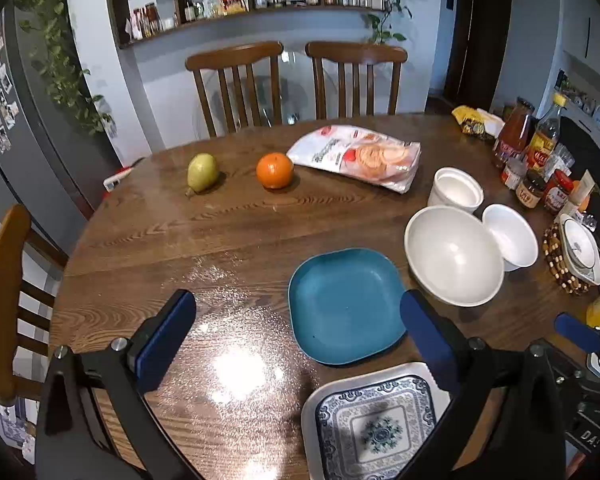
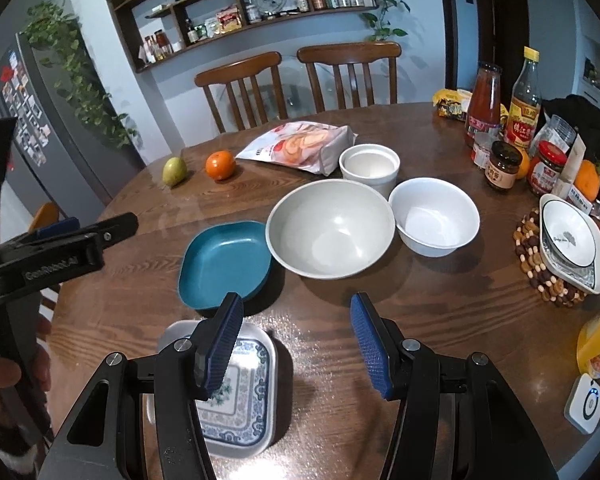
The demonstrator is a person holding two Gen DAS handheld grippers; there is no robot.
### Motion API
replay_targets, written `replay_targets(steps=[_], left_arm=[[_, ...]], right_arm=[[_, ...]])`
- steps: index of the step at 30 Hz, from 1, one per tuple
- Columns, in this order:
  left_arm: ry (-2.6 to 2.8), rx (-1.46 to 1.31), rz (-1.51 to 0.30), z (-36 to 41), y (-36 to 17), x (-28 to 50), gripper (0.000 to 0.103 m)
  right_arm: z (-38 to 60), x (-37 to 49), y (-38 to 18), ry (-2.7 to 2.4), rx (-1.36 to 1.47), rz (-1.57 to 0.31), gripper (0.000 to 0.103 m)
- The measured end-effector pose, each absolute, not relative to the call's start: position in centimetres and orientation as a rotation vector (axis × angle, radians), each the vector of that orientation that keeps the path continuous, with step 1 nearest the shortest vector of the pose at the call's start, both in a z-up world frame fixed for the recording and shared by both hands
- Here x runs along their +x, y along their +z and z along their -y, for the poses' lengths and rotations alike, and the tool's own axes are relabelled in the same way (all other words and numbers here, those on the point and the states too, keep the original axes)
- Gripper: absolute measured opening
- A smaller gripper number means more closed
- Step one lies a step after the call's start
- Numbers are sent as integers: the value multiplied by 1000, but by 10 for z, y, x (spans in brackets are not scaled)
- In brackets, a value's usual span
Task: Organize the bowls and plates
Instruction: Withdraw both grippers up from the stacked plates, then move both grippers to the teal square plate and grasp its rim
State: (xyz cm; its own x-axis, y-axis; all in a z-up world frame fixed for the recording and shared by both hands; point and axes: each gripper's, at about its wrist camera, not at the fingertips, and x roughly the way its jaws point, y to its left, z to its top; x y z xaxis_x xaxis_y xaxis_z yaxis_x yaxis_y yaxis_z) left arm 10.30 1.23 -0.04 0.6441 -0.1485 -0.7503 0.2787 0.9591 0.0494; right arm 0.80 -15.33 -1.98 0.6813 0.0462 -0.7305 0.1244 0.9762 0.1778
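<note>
Since nothing is yet stacked, the work looks to be at its start, and the round wooden table carries every piece loose on its glossy top. Largest of the crockery is the big white bowl, standing right of centre with its rim touching or nearly touching the smaller white bowl at its right, and a straight-sided white cup-bowl just behind both. These look like glazed ceramic: stiff, fairly heavy, slick and breakable, so I would pinch each at the rim, one finger inside the wall and one outside, and lift slowly. Left of the big bowl sits the teal square plate, probably lighter, with a raised lip that gives the only purchase. Nearest the front edge lies the blue-patterned square plate, shallow and flat to the wood, likely the hardest to get a finger under. Both tools hang above the table holding nothing: the left gripper has its jaws spread wide over bare wood and the teal plate, and the right gripper likewise stands parted, one pad above the patterned plate. An orange and a pear rest well apart at the far side.
</note>
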Motion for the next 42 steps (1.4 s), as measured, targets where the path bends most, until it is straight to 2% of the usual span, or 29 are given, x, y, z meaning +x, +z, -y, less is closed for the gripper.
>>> replay_targets(steps=[7, 16, 26, 30, 34, 38, 42], left_arm=[[-256, 163, -923, -14, -39, 135, 102], [-281, 130, -1060, -17, -93, 167, 98], [-348, 133, -1122, -18, -121, 180, 73], [-374, 132, -1120, -16, -124, 182, 67], [-414, 121, -1118, -10, -123, 182, 59], [-452, 126, -1112, -6, -122, 180, 37], [-450, 119, -1107, -8, -123, 181, 32]], right_arm=[[150, 29, -33, -56, 236, -849, 57], [141, 69, -80, 26, 337, -977, 57], [125, 105, -111, 43, 337, -1042, 57], [122, 115, -117, 40, 334, -1047, 56], [123, 121, -122, 42, 343, -1049, 45], [123, 127, -130, 48, 359, -1070, 26], [125, 127, -136, 42, 361, -1069, 19]])
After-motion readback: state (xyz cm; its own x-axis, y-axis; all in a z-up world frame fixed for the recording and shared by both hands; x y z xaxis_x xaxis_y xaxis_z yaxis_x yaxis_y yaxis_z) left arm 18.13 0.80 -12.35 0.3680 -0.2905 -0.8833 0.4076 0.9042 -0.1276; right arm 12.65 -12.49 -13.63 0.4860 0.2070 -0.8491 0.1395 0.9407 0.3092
